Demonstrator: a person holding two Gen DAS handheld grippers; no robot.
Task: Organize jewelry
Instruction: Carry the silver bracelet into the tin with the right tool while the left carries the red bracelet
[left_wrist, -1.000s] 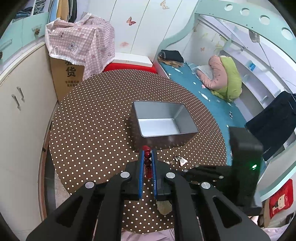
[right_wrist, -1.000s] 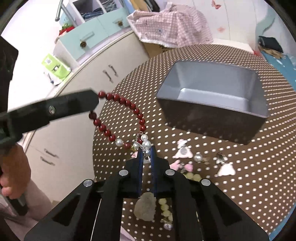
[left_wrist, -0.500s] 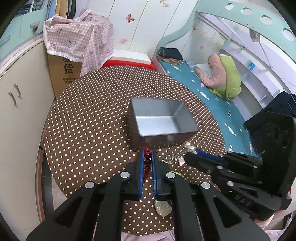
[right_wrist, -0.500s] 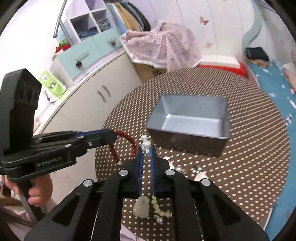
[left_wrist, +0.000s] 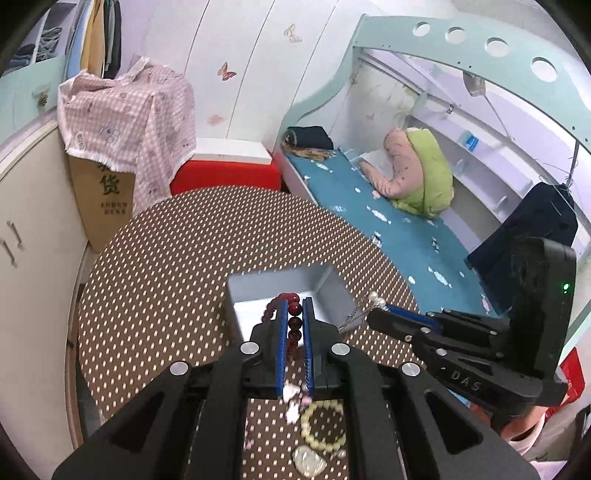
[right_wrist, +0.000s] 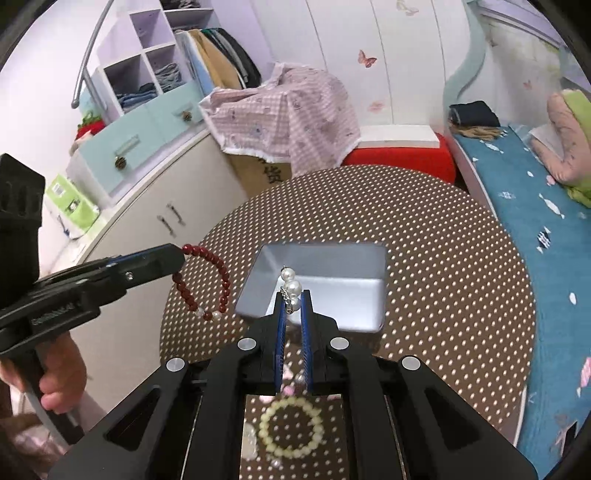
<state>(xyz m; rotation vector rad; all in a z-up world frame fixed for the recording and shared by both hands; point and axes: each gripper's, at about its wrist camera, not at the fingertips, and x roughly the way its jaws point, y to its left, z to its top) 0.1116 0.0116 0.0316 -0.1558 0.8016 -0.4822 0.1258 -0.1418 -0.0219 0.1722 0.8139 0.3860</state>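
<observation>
Two hand-held grippers hang above a round table (right_wrist: 443, 258) covered in a brown cloth with white dots. The left gripper (left_wrist: 294, 314) is clenched on a red bead bracelet (right_wrist: 207, 280), whose loop dangles from its tips just left of a grey metal tray (right_wrist: 376, 266). The right gripper (right_wrist: 293, 302) is clenched on a pearl piece with a fine chain (right_wrist: 290, 286), held over the tray's near wall. The two grippers are near each other but apart, with the tray's open, bare inside just ahead of both. Below the fingers, near the table's close edge, lie a pale yellow bead bracelet (right_wrist: 291, 428), a whitish stone pendant (left_wrist: 308, 459) and small pink and white pieces (left_wrist: 293, 400). Beyond the tray the cloth is bare to the far rim. A cabinet (right_wrist: 155, 206) stands to the left, a bed (right_wrist: 535, 206) to the right.
</observation>
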